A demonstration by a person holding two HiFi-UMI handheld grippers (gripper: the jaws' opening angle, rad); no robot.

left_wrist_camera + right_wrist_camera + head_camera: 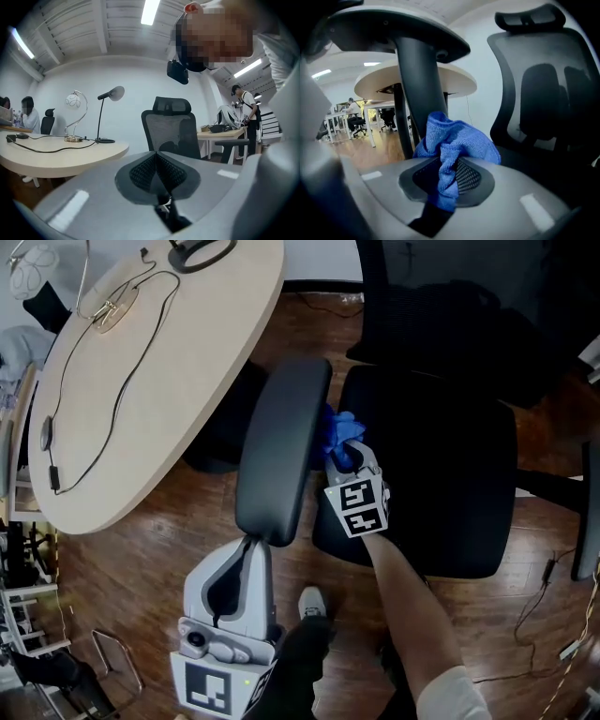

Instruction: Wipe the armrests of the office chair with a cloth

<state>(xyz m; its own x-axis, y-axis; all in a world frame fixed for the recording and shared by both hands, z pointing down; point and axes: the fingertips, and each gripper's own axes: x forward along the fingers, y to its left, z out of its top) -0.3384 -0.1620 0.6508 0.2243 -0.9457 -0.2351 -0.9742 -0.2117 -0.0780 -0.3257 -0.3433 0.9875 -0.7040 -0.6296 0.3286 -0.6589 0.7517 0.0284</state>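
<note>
floor (141,559): dark wood planks | table (206,334): rounded, beige | walls (131,75): white | ceiling: strip lights (149,11) lit

No letters, numbers, brand names or signs are showing legibly anywhere. Only black-and-white square patterns are showing, on one cube (357,504) of the right gripper (345,456) and another cube (208,688) of the left gripper (249,545).

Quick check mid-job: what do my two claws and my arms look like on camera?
The left claw and the right claw are pale grey moulded shells with black, dimpled pads. Each carries a cube with black-and-white square markers. No cables show. On the right side, a white sleeve ends near the elbow.
</note>
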